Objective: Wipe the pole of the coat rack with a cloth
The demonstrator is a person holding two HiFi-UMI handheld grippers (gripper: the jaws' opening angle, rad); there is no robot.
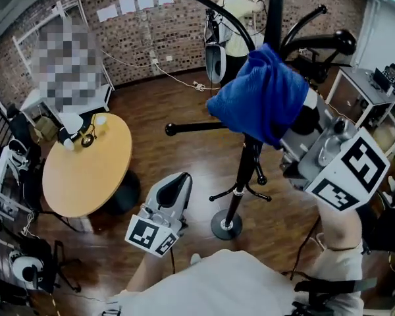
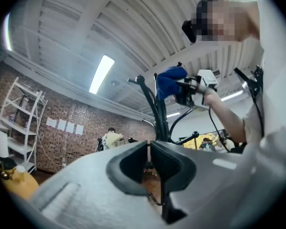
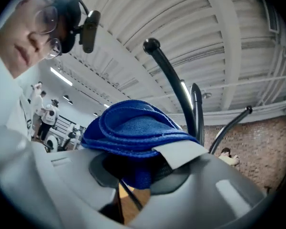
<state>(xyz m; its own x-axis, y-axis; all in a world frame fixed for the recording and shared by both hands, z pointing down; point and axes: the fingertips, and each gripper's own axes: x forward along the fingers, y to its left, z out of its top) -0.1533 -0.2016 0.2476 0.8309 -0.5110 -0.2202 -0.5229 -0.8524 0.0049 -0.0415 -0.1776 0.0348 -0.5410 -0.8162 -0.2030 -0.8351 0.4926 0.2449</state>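
Cloth (image 1: 263,94) before pole (image 1: 247,166), table (image 1: 85,176) to left

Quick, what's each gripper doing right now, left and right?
Left gripper: closed, holding nothing.
Right gripper: closed on the blue cloth.

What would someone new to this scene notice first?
First, the bright blue terry cloth, bunched in the shut right tool and held high close to the black metal coat rack pole at the head view's upper right. Next come the round light wooden table at the left and the empty, shut left tool low in the middle.
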